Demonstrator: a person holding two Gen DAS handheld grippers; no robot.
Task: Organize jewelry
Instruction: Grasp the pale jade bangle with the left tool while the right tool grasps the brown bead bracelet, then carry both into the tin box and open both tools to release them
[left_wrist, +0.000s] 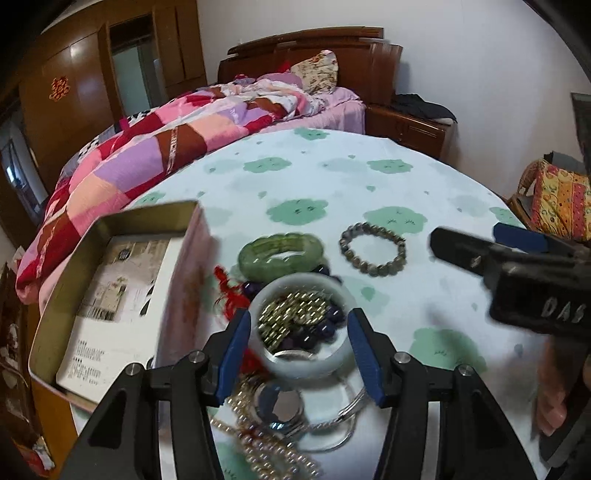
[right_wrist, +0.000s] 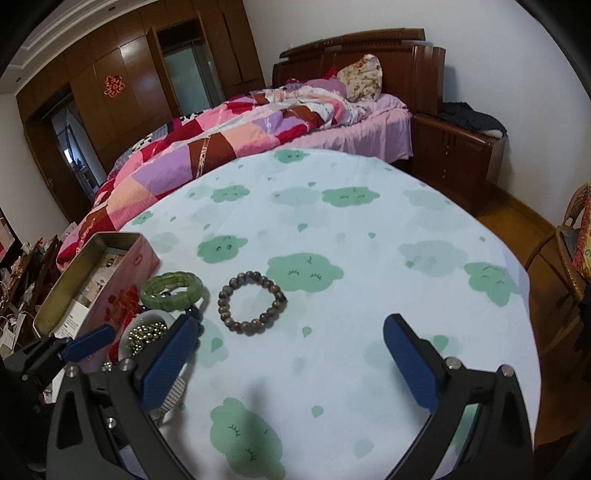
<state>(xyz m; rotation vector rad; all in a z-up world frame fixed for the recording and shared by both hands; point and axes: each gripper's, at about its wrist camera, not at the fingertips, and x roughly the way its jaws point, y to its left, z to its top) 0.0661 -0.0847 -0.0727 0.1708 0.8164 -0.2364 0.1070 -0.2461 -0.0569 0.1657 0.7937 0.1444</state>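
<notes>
A left gripper (left_wrist: 299, 347) with black arms and blue pads straddles a wide, pale white jade-like bangle (left_wrist: 301, 326) standing on a heap of jewelry at the near edge of the bench (left_wrist: 332, 177), which is draped in a white cloth printed with green clouds. Its jaws stand partly spread, one pad just beside each flank of the bangle; blur leaves it unclear whether they actually press on it. Gold and dark purple beads (left_wrist: 295, 325) show through the bangle's ring. Just beyond lie a translucent green stone bracelet (left_wrist: 281, 252) and, apart to its right, a brown-grey round-bead bracelet (left_wrist: 373, 249). An open pink metal tin (left_wrist: 122, 291) holding printed paper sits at the left. The right gripper (right_wrist: 291, 363) hovers over bare cloth, jaws spread wide, holding nothing.
</notes>
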